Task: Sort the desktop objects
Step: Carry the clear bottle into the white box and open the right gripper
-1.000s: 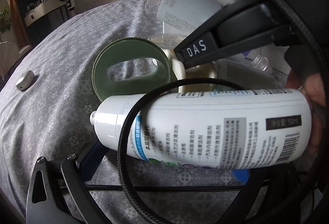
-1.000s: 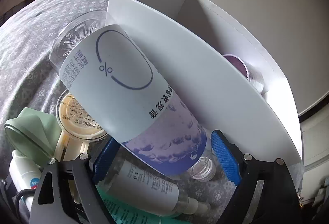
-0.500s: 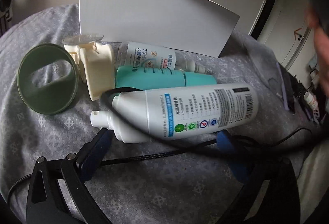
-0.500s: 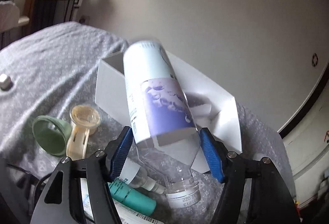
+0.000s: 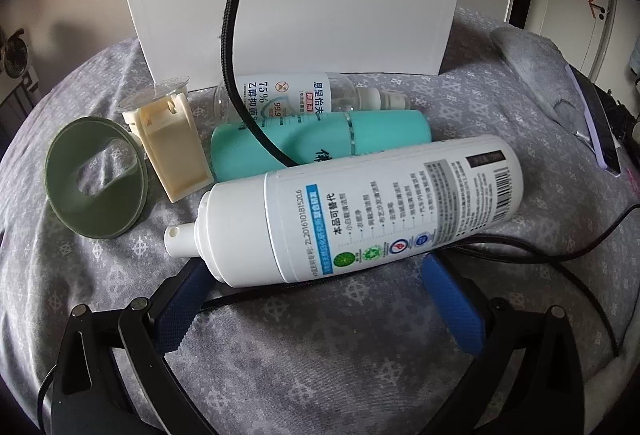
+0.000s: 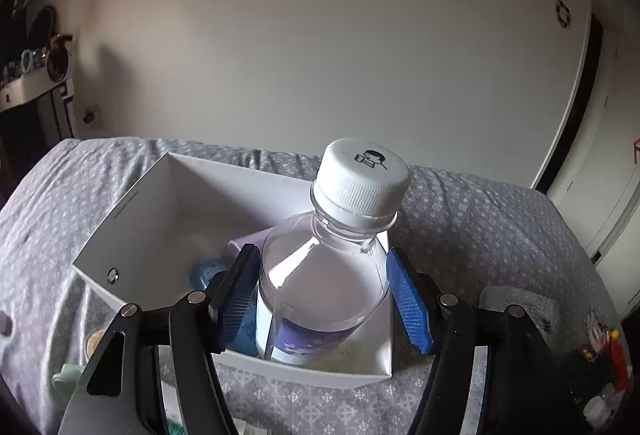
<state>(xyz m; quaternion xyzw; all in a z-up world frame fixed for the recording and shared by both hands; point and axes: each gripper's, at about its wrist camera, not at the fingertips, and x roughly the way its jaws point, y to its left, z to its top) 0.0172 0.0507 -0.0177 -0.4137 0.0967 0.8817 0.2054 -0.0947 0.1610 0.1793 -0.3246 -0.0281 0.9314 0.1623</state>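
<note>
Glossy clear plastic water bottle (image 6: pixel 320 275), matt white card box (image 6: pixel 160 219), patterned grey cloth (image 5: pixel 320 355).

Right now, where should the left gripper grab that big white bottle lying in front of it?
Grip the white bottle across its straight middle, coming from above with jaws spanning its width. It lies on its side; the nozzle end narrows.

The left gripper (image 5: pixel 320 299) has black angular plastic fingers fastened with silver round-head screws, each tipped with a blue, finely textured pad. A black braided cable (image 5: pixel 236 35) arcs in front of it, and a thinner black cable runs beneath. The right gripper (image 6: pixel 324 299) is built alike: black fingers, silver screws, blue textured pads.
</note>
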